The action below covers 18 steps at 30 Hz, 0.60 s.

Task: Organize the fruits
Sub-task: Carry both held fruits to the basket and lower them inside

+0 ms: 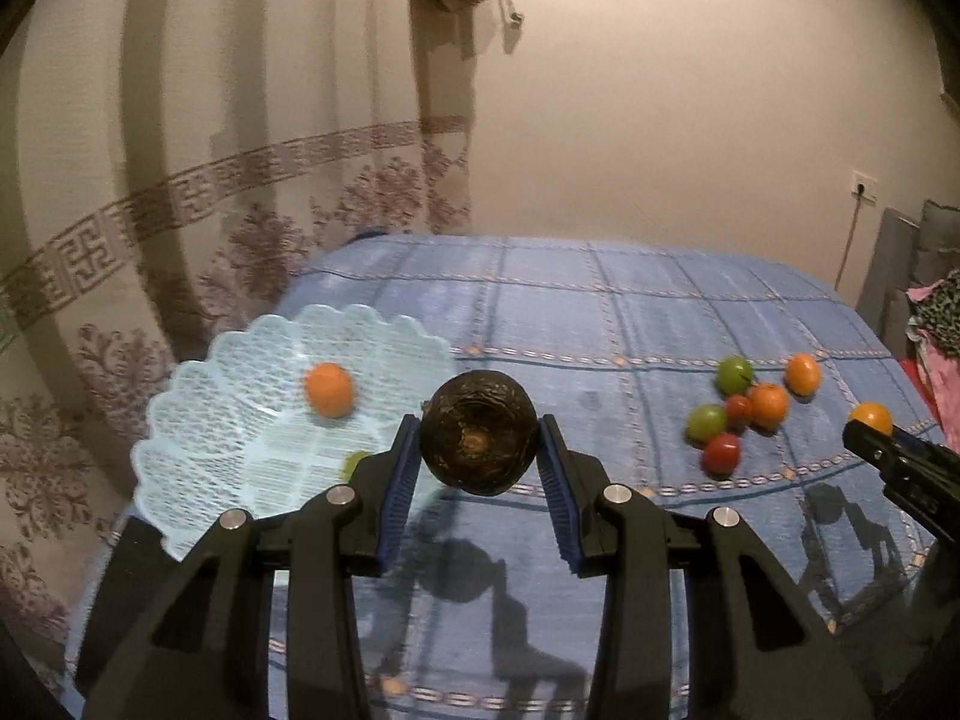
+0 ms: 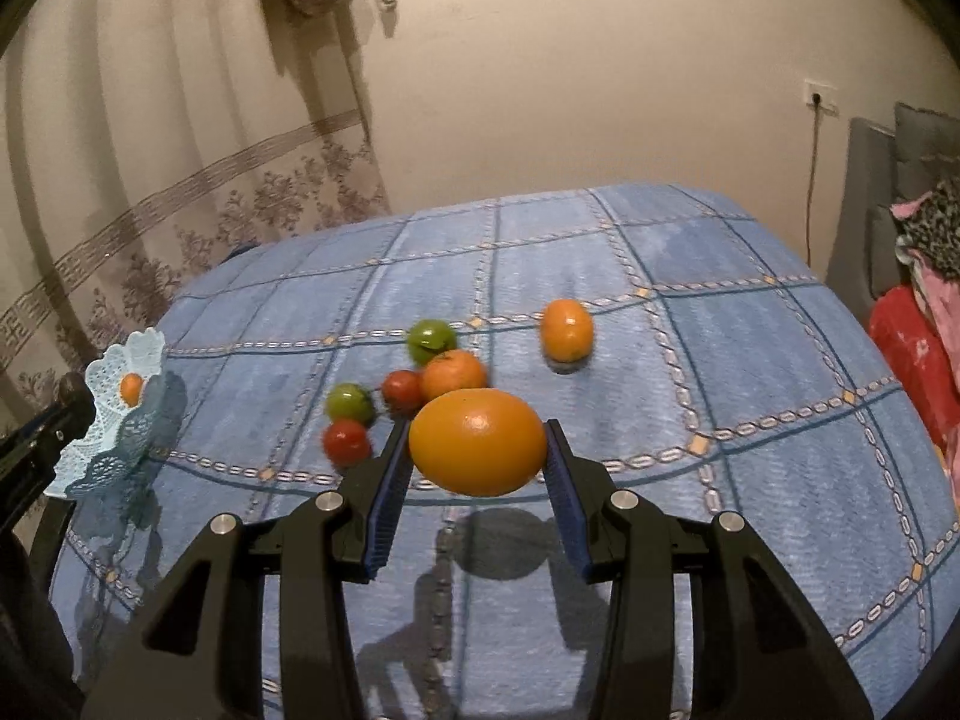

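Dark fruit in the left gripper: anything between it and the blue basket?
Nothing visible. The dark fruit is held off the cloth beside the basket's near rim. Inside sit only an orange and a green fruit, with bare floor around them.

The black plastic left gripper (image 1: 478,441) is showing ribbed blue pads (image 1: 401,483) lining its fingers and round silver screws (image 1: 340,495) on the linkage at six o'clock. The black plastic right gripper (image 2: 478,444) is wearing matching blue pads (image 2: 567,507) and silver screws (image 2: 624,499).
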### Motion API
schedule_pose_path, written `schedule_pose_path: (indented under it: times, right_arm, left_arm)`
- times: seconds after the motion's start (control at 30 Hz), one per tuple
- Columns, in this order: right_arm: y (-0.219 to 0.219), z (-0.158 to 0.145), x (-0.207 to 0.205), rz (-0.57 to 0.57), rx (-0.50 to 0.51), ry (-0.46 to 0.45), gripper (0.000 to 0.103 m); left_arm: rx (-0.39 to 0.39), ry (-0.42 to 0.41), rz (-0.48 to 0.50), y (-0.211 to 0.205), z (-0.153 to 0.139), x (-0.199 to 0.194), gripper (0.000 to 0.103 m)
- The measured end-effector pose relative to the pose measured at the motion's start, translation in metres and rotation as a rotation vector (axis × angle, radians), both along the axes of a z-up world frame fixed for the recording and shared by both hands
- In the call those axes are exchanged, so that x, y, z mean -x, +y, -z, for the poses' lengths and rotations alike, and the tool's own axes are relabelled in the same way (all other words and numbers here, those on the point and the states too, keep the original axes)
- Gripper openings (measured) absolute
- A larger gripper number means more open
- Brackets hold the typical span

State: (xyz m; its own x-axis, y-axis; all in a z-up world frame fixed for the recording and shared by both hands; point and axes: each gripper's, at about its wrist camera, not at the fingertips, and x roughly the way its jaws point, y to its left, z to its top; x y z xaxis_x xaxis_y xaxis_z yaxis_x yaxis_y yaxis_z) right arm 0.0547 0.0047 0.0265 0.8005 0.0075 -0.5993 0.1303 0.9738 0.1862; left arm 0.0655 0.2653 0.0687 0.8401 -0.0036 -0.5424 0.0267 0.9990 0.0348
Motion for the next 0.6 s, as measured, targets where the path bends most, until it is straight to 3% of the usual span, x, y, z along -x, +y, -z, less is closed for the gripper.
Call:
schedule_pose_path:
  times: [0.6]
  right_arm:
    - [0.088,-0.03,-0.021,-0.169,0.019,-0.029,0.044]
  left_arm:
    - [0.006,-0.019,-0.101,0.07,-0.004,-0.002,0.04]
